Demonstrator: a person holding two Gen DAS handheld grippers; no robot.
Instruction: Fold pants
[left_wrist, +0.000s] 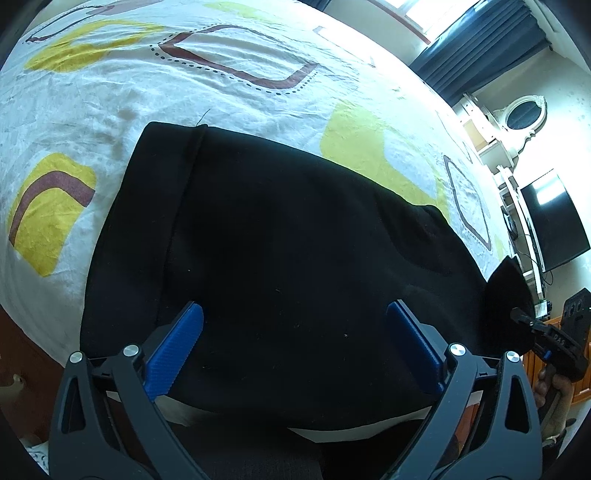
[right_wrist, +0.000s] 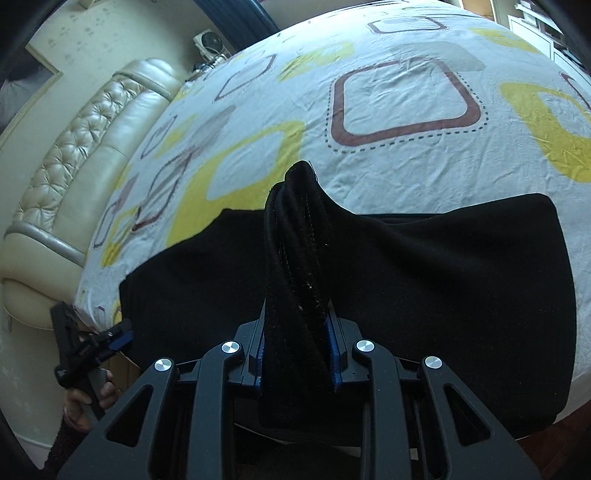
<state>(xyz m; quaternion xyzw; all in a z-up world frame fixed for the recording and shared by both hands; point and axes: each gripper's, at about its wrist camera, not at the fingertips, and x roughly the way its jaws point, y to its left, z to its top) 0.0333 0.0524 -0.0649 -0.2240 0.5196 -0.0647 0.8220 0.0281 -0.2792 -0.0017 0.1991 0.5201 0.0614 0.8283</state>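
Black pants (left_wrist: 280, 240) lie folded on the patterned bed sheet (left_wrist: 207, 85) near its front edge. My left gripper (left_wrist: 295, 332) hovers just above them, its blue fingers (left_wrist: 177, 350) spread wide with only flat cloth below and nothing gripped. In the right wrist view, my right gripper (right_wrist: 297, 354) is shut on a bunched, layered end of the pants (right_wrist: 299, 236) that stands up between the pads, while the rest of the pants (right_wrist: 461, 277) spreads flat beneath. The right gripper also shows at the right edge of the left wrist view (left_wrist: 532, 325), with a lifted flap of cloth.
A padded cream headboard (right_wrist: 85, 147) bounds the bed on the left in the right wrist view. A dark screen (left_wrist: 554, 221) and white shelving (left_wrist: 495, 147) stand beyond the bed. Dark curtains (left_wrist: 476, 40) hang by the window. A hand (right_wrist: 88, 398) holds the left gripper's handle.
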